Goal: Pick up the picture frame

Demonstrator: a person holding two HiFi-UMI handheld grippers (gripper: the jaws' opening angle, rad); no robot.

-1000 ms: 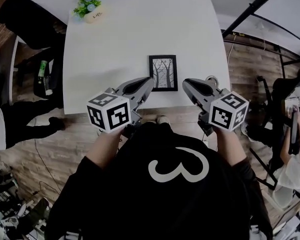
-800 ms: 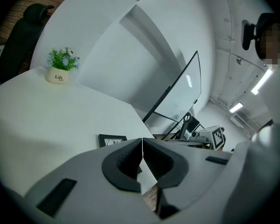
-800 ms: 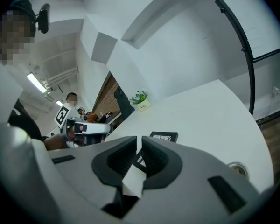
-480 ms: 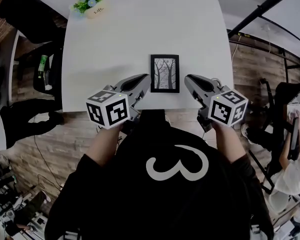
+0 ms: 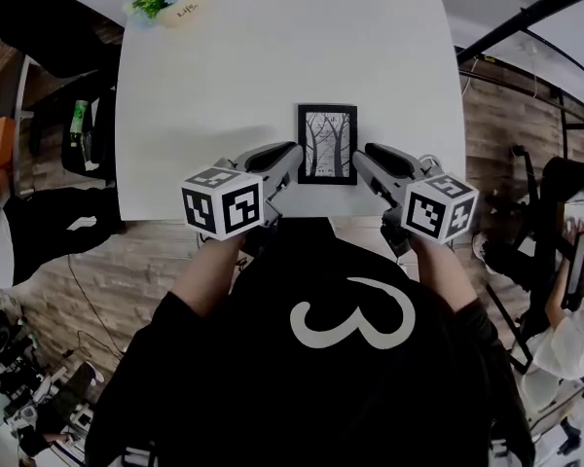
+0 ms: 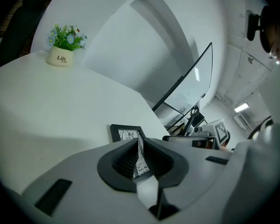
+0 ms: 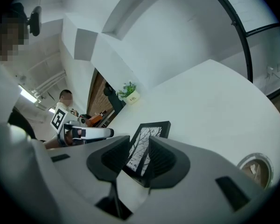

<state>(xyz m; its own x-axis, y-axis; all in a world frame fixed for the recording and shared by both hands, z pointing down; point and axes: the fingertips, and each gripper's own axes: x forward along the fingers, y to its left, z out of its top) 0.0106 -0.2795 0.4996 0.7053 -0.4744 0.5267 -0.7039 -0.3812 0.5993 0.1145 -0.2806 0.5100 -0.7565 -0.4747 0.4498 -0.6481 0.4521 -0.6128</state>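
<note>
Two handheld grippers reach over the near edge of a white table (image 5: 224, 76) in the head view, with the picture frame (image 5: 328, 144) lying flat between their tips, close to that edge. It is a black frame around a drawing of bare trees, its long sides running away from the person. The left gripper (image 5: 294, 151) lies just beside the frame's left side and the right gripper (image 5: 361, 154) just beside its right side; whether either tip touches the frame cannot be told from above. Each gripper carries a marker cube nearer the person, who wears a black top with a white figure on it. A small potted plant (image 5: 168, 0) stands well apart at the far left corner of the table. In the left gripper view the jaws are all but together, with only a thin slit between them that has just widened a little, and nothing is gripped; the picture frame (image 6: 122, 131) shows just beyond the tips, flat on the table, and the plant's pot (image 6: 60, 59) stands far off to the left. In the right gripper view the jaws stand plainly apart and hold nothing; the picture frame (image 7: 154, 130) lies on the table past them, seen through the gap, and the left gripper (image 7: 95, 133) shows across it on the left
</note>
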